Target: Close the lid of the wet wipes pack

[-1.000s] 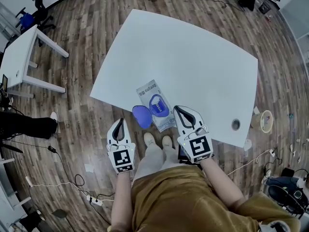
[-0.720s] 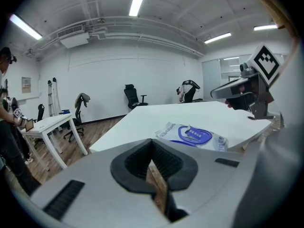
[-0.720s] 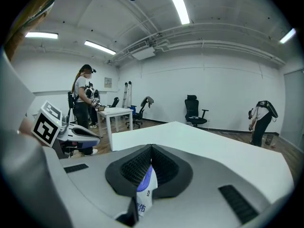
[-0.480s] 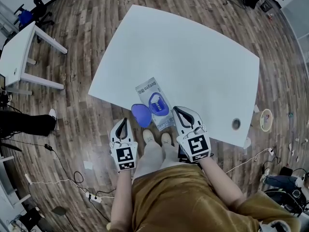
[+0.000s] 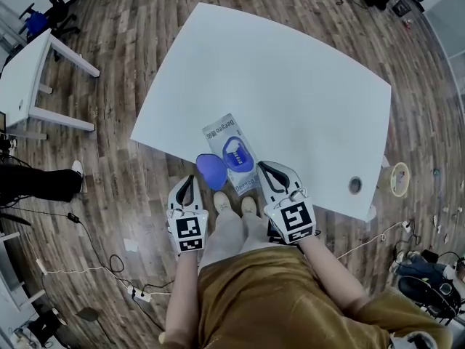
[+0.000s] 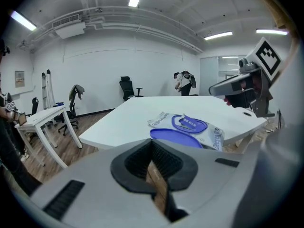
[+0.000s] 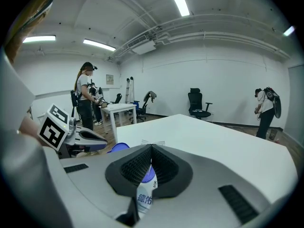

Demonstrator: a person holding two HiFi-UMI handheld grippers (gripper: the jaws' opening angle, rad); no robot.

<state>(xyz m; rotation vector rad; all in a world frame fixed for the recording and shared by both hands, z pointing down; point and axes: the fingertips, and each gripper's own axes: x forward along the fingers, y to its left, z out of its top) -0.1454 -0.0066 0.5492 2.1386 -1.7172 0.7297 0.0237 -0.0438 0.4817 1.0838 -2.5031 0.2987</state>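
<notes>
The wet wipes pack (image 5: 231, 142) lies flat near the front edge of the white table (image 5: 290, 86). Its round blue lid (image 5: 211, 171) is flipped open to the pack's left and overhangs the table edge. My left gripper (image 5: 188, 179) hangs shut and empty just off the table, below and left of the lid. My right gripper (image 5: 263, 166) is shut and empty at the pack's right front corner. In the left gripper view the pack (image 6: 199, 126) and open lid (image 6: 175, 137) lie ahead, beyond the shut gripper (image 6: 153, 141). The right gripper view shows the lid (image 7: 118, 147) past the shut gripper (image 7: 151, 146).
A round cable hole (image 5: 354, 186) sits in the table's front right corner. A second white desk (image 5: 25, 86) stands far left, with a person's legs (image 5: 36, 184) beside it. Cables run over the wooden floor (image 5: 109, 267). My own feet (image 5: 234, 206) are at the table edge.
Almost nothing differs. The left gripper has crept slightly forward toward the table edge; both grippers stay shut and the lid stays open.
</notes>
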